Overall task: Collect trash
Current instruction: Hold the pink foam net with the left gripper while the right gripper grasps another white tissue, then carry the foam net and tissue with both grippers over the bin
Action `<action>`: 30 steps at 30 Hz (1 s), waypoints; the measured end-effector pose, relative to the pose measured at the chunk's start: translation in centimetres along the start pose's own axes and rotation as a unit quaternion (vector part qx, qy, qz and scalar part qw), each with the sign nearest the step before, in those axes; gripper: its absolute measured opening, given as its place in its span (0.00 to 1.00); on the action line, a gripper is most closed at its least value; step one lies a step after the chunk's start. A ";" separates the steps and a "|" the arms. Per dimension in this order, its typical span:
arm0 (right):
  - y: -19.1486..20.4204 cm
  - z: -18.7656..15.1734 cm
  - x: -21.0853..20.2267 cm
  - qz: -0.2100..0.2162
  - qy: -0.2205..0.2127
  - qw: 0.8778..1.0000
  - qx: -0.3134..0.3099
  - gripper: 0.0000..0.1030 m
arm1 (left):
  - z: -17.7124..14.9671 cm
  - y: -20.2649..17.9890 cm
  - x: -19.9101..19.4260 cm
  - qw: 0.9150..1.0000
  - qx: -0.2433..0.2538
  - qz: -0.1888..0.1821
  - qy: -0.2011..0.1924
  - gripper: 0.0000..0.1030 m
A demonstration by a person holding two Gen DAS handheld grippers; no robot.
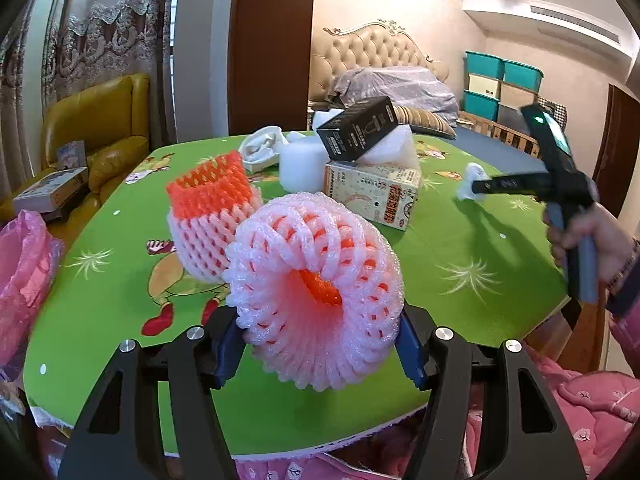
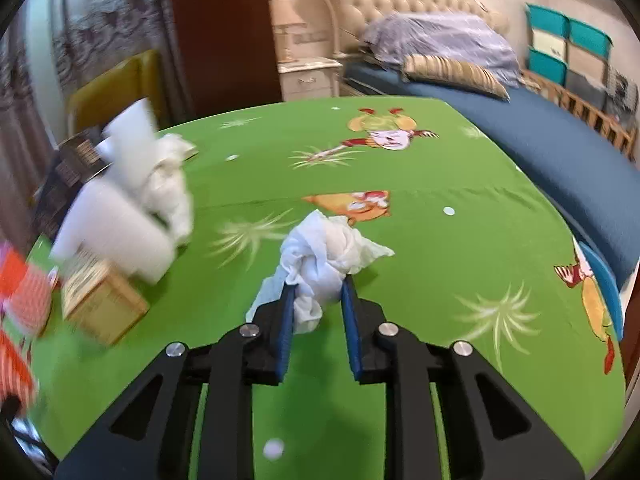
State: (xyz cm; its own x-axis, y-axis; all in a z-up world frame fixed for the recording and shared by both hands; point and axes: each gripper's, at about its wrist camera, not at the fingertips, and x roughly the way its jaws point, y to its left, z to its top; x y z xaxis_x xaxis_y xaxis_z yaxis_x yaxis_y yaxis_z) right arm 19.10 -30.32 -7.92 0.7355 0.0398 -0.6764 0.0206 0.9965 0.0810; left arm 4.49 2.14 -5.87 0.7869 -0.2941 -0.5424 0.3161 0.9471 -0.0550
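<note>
- Presently two pieces of trash are in hand: a rolled pink foam fruit net [image 1: 316,292] between the blue pads of the left gripper [image 1: 320,344], and a crumpled white tissue [image 2: 326,264] between those of the right gripper [image 2: 318,300].
- Left jaws stand fairly narrow, pressing the net's sides; it sits just above the near edge of the green tabletop [image 1: 460,248].
- Right jaws are closed on the tissue, which bulges out past the fingertips over the middle of the tabletop; that view is blurred at its left side.
- To do this step well, I judge each grip should stay firm but not crushing: the net is springy and could pop free, and the tissue is caught only by its lower part, so a smooth carry to the pink plastic bag [image 1: 24,280] at the left edge seems wise.
- Counted: two foam nets, the second orange-and-pink net [image 1: 208,216] lying behind the held one; one tissue in the jaws.
- Farther back: one black box [image 1: 358,128] atop white foam blocks [image 1: 304,168], one printed carton [image 1: 372,192], one wad of white wrapping [image 1: 260,148].
</note>
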 end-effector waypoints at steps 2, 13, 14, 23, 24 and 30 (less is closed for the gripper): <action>1.4 -1.1 -1.2 0.017 -0.005 0.999 -0.028 0.21 | -0.1 0.1 -0.1 1.000 -0.005 0.005 0.001 0.57; 10.2 -4.6 -5.8 0.112 -0.038 0.986 -0.119 0.21 | -0.2 2.0 -1.4 0.999 -0.026 0.037 -0.010 0.57; 11.0 -4.8 -6.2 0.116 -0.044 0.985 -0.124 0.21 | -0.3 2.1 -1.6 0.999 -0.027 0.040 -0.011 0.57; 14.7 -6.6 -8.0 0.104 -0.079 0.976 -0.176 0.21 | -0.7 3.5 -2.5 0.997 -0.046 0.063 -0.018 0.57; 14.8 -6.5 -7.9 0.103 -0.079 0.975 -0.178 0.21 | -0.7 3.5 -2.7 0.997 -0.045 0.066 -0.021 0.57; 15.6 -6.6 -7.9 0.105 -0.074 0.972 -0.197 0.21 | -0.6 4.0 -4.3 0.995 -0.043 0.079 -0.037 0.57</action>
State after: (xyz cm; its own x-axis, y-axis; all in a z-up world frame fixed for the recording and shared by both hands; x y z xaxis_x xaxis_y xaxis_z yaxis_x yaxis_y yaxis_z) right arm 9.14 -14.60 -6.14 0.7853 0.2624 -0.5608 -0.3789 0.9200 -0.1001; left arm 2.06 7.24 -4.31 0.8613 -0.1455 -0.4868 0.1404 0.9890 -0.0473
